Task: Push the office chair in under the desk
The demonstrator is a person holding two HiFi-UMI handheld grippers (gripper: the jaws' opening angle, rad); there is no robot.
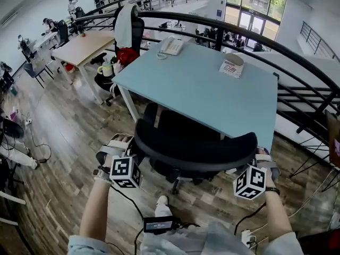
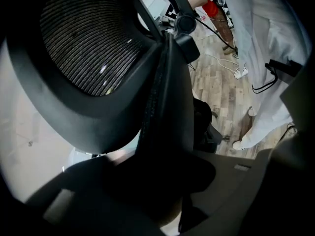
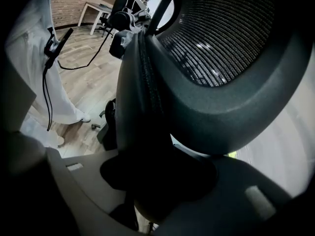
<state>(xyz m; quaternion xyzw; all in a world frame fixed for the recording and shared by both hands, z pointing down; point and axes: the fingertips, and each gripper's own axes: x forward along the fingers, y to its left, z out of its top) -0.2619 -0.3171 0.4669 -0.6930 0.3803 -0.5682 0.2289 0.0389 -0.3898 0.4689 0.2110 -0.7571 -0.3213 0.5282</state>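
A black mesh-backed office chair [image 1: 196, 153] stands at the near edge of the light blue desk [image 1: 202, 89], its seat partly beneath the top. My left gripper [image 1: 118, 145] is clamped on the left edge of the backrest and my right gripper [image 1: 261, 155] on the right edge. In the left gripper view the backrest's dark frame [image 2: 162, 107] runs between the jaws of the left gripper [image 2: 157, 181], mesh [image 2: 88, 43] above. The right gripper view mirrors this: the frame [image 3: 142, 107] passes through the right gripper [image 3: 157, 181].
On the desk lie a white telephone [image 1: 171, 45] and a stack of papers [image 1: 232, 66]. A curved black railing [image 1: 297, 57] runs behind it. To the left stand a wooden desk [image 1: 85, 47] and another chair [image 1: 127, 28]. Cables and a power strip [image 1: 247, 238] lie by my feet.
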